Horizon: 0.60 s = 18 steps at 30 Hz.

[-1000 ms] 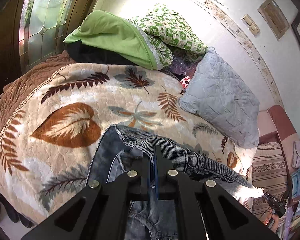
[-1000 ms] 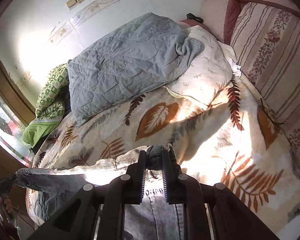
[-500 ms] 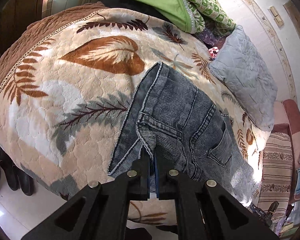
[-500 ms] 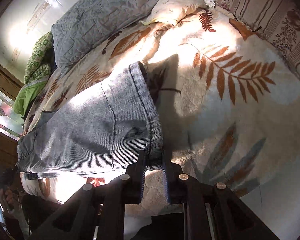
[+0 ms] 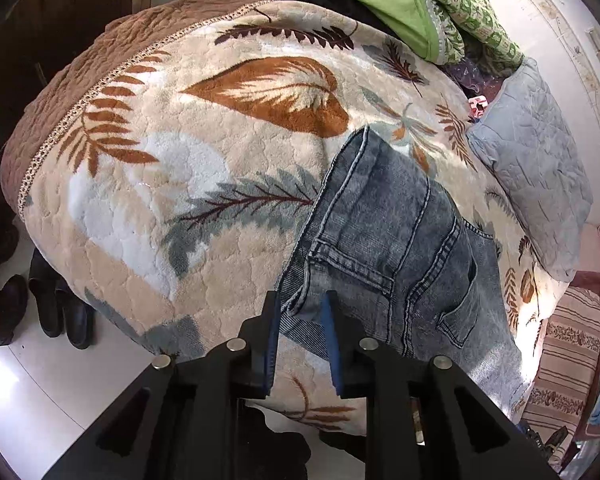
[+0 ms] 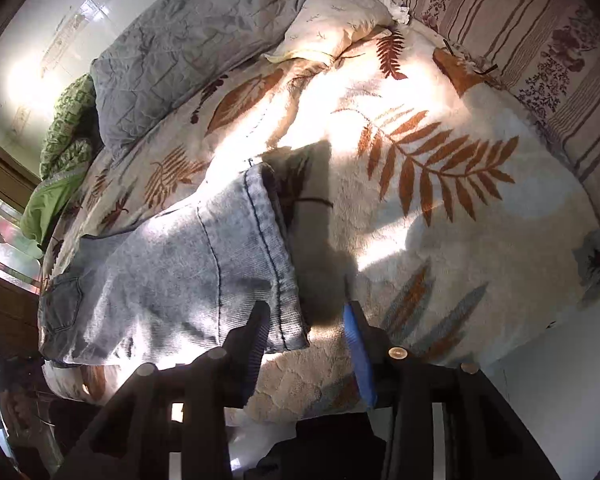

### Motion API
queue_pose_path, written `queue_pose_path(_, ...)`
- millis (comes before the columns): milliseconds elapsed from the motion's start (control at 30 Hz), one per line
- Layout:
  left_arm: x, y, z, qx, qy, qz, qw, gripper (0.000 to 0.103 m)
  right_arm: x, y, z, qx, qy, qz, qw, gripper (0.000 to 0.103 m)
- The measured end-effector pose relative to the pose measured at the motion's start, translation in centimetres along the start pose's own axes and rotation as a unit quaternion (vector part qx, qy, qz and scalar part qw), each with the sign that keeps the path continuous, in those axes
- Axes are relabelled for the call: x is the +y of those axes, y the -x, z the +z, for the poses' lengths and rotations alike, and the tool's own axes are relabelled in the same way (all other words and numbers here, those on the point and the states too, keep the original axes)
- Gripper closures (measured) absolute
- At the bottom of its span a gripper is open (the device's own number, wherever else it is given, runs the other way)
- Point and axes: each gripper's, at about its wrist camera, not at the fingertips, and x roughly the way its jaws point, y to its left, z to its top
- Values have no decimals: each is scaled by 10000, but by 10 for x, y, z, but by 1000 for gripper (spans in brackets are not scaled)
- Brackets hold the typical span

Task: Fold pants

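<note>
L gripper (image 5: 300, 312): jaws parted to a narrow gap, nothing clamped; waistband corner of the jeans (image 5: 400, 248) sits in the gap between the blue pads, contact w/ the pads not resolvable. Jeans lie flat on the leaf-print blanket (image 5: 204, 184), waistband end toward the L gripper, back pocket facing up, legs running toward the R side; near edge sits close to the bed edge. R gripper (image 6: 306, 320): jaws wide apart, nothing held; leg hem (image 6: 280, 264) lies across the L-hand pad, the other pad over bare blanket. Grey quilt (image 6: 188, 40) and cream pillow (image 6: 332, 12) lie well apart from the garment, at the far side. Risk assessment (judgement): garment is laid out, fold not yet started. If either gripper pulls back w/ a pad snagged on denim, that corner drags off the bed edge and the layout skews. A re-grip taking only the top layer would split the stacked legs and give an uneven fold. Strong sun glare near the hem may hide the edge line.
</note>
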Motion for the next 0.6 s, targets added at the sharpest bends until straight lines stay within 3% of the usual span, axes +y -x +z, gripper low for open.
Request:
queue_pose_path(67,-1,17,2,-276,29,127,9995,72,7,1,13,-120,52,76,9999,45)
queue_pose_path(167,-7,44,3,-839,34,204,9963,61,9,-7,39,-144,-283,775,9965,45)
queue_pose_path(233,-23,52,2,-1050,-263,177,9940,44,7,-25,60,108,-598,1144,9916,45)
queue_pose_path(300,-45,48,-1,-1114,-642,163,9916,42,7,-44,78,303,-822,1161,9894,45)
queue_pose_path(400,-79,21,-6,-829,-1094,33,9905,42,8,-71,94,512,-1027,1171,9865,45)
queue_pose_path(467,-98,-4,-10,-553,-1300,67,9899,42,13,-82,100,603,-968,1354,9842,52)
queue_pose_path(500,-106,-17,-12,-428,-1386,82,9894,42,17,-86,102,645,-891,1359,9846,65)
queue_pose_path(600,-126,-52,-21,-156,-1699,174,9852,42,24,-99,105,867,-692,1186,9867,88)
